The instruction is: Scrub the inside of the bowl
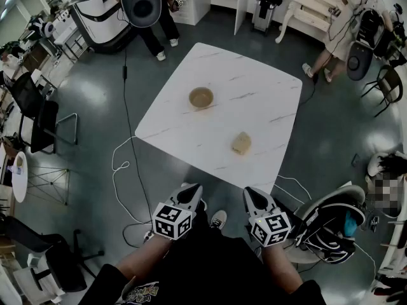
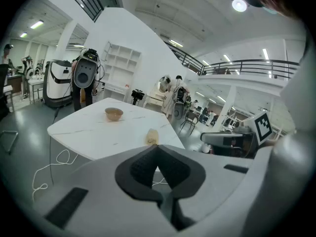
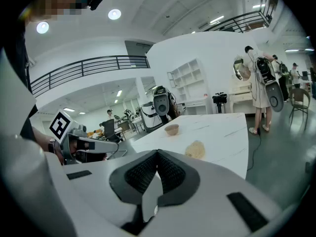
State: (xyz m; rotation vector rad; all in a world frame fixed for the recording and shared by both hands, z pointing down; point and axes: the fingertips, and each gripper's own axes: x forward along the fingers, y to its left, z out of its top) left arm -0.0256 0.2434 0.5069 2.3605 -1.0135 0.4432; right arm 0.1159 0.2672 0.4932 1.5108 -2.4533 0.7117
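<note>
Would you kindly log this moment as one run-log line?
left gripper: shut, empty | right gripper: shut, empty | bowl: on table, untouched | sponge: on table, apart from bowl

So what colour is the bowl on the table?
Light brown, like wood; the head view shows the bowl best.

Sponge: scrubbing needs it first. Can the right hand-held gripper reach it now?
Probably yes: the sponge lies near the table's front edge with nothing before the right hand-held gripper, whose jaws are shut.
</note>
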